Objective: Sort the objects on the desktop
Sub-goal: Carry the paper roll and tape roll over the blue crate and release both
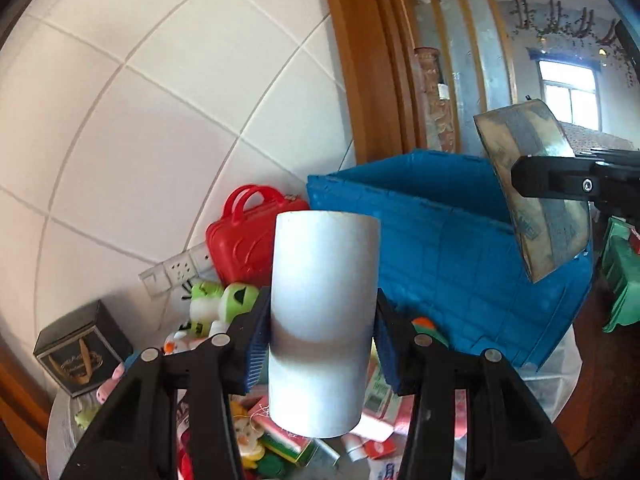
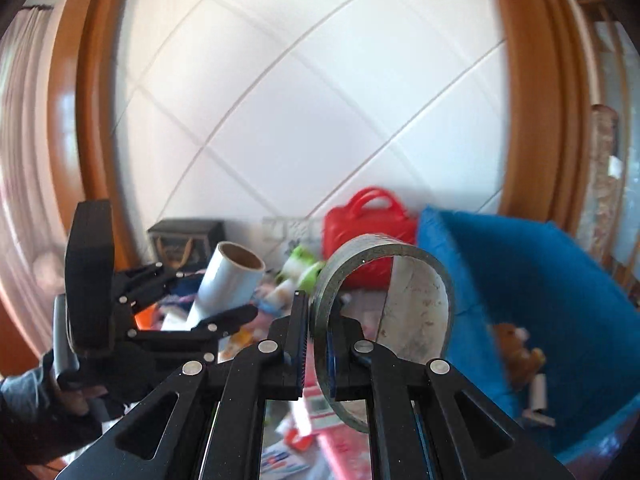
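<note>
Closest to me, the left gripper (image 1: 322, 344) has its blue pads pressed on either side of a white roll (image 1: 323, 320), jaws about halfway apart, the roll standing upright between them and lifted clear of the clutter below. From the other side the same roll (image 2: 230, 280) shows its brown cardboard core at the top end, and a dark-sleeved hand (image 2: 72, 396) grips the handle of the left gripper (image 2: 208, 312). The right gripper (image 2: 318, 344) is pinched nearly closed on the wall of a grey tape ring (image 2: 420, 304), one pad outside the band and the other inside it; the ring stands on edge, its worn inner face turned toward the camera. In the left view that tape ring (image 1: 532, 184) hangs in front of the blue crate (image 1: 440, 248), with the right gripper (image 1: 520, 180) clamped on its edge, reaching in from the right. The blue crate (image 2: 560, 280) sits to the right on the table; something brown and a small white piece lie inside it, too blurred to name. Behind, against the white tiled wall (image 1: 160, 100), stand a red case with handles (image 1: 248, 236), a green-and-white plush toy (image 1: 220, 304) and a black box with gold print (image 1: 80, 352). Loose packets and small toys (image 1: 272, 432) cover the table under both grippers.
</note>
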Motion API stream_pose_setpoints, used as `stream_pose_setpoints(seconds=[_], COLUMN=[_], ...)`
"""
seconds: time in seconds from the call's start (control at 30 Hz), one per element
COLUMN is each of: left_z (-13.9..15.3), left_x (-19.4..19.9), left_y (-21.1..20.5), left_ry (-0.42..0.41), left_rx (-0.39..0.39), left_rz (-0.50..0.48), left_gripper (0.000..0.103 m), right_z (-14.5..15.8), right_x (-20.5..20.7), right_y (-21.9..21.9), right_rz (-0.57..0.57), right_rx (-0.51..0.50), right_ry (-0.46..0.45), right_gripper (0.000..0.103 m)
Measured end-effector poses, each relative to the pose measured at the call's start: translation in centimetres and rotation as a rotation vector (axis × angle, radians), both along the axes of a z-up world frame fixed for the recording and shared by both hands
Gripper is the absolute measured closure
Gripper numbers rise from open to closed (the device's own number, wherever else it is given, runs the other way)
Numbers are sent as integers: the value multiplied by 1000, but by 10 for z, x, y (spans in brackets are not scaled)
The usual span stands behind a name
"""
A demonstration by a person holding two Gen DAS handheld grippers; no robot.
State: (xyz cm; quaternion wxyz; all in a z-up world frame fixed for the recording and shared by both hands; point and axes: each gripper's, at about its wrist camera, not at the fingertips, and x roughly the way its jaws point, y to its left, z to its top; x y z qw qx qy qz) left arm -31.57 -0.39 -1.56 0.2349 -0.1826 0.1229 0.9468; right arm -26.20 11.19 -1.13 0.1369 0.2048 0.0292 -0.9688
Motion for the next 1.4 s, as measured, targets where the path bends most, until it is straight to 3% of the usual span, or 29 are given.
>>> stream_pose_setpoints(seconds=[0.33, 0.5, 0.7, 0.77, 0.83, 0.9, 0.97, 1.13, 1.23, 1.4], left_z=[50, 62, 67, 67, 66, 67, 66, 57, 54, 54], left_x=[-3, -17, -28, -25, -21, -22, -22, -18, -14, -15], left_y=[162, 231, 282, 290, 290, 291, 289, 295, 297, 298], left_ry=[50, 35, 17, 33, 49, 68, 62, 31, 26, 21], left_rx=[36, 40, -2, -2, -4, -16, -24, -78, -92, -96], left_rz=[-133, -159, -148, -115, -81, -35, -24, -15, -23, -17], left_gripper=[57, 57, 57, 51, 22, 10, 10, 10, 10, 10], right_z=[34, 29, 17, 15, 12, 10, 9, 12, 10, 1], right_x=[15, -2, -22, -25, -26, -28, -27, -25, -29, -31], right_y=[134, 200, 265, 282, 300, 315, 321, 327, 324, 327], right_rz=[-174, -234, -292, -309, -333, -359, -372, -362, -339, -308], right_rx=[-31, -48, -94, -122, -167, -185, -190, -193, -197, -303], right_ry=[62, 19, -39, -57, -85, -101, -118, -144, -183, -257], right_gripper=[95, 95, 93, 88, 76, 60, 31, 30, 21, 13])
